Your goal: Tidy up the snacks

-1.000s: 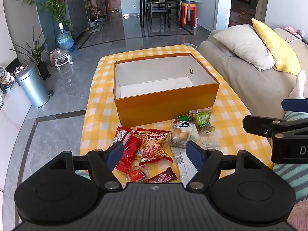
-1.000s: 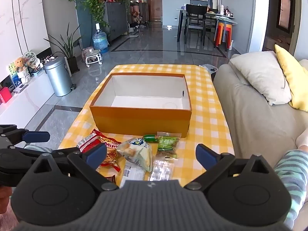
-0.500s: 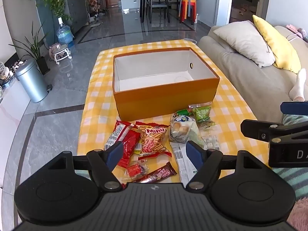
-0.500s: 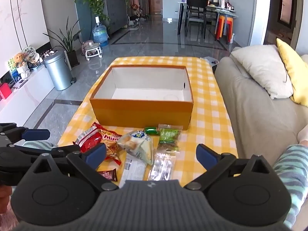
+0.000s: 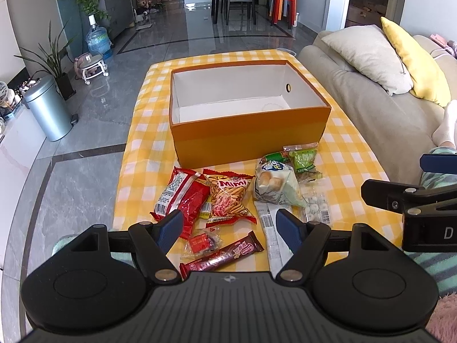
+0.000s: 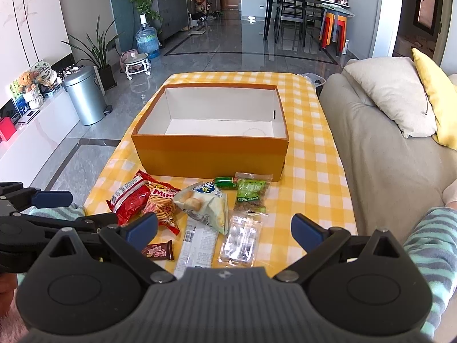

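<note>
The snacks lie in a loose heap at the centre of both views, on the yellow-checked counter [image 5: 354,154] just in front of the orange box [image 5: 251,131], which holds nothing: a red packet [image 5: 182,194], the Mimi sticks bag [image 5: 228,197], a pale bun bag [image 5: 274,185], a green packet [image 5: 304,158] and a chocolate bar [image 5: 222,254] lowest in frame. Over the last second both cameras have risen and drawn back a little, so more of the heap shows, the chocolate bar included. The left tongs [image 5: 228,228] hang open above the bar and red packet; the right tongs [image 6: 224,228] gape wider over a clear packet [image 6: 240,240]. Neither touches anything, so sorting looks barely begun.
</note>
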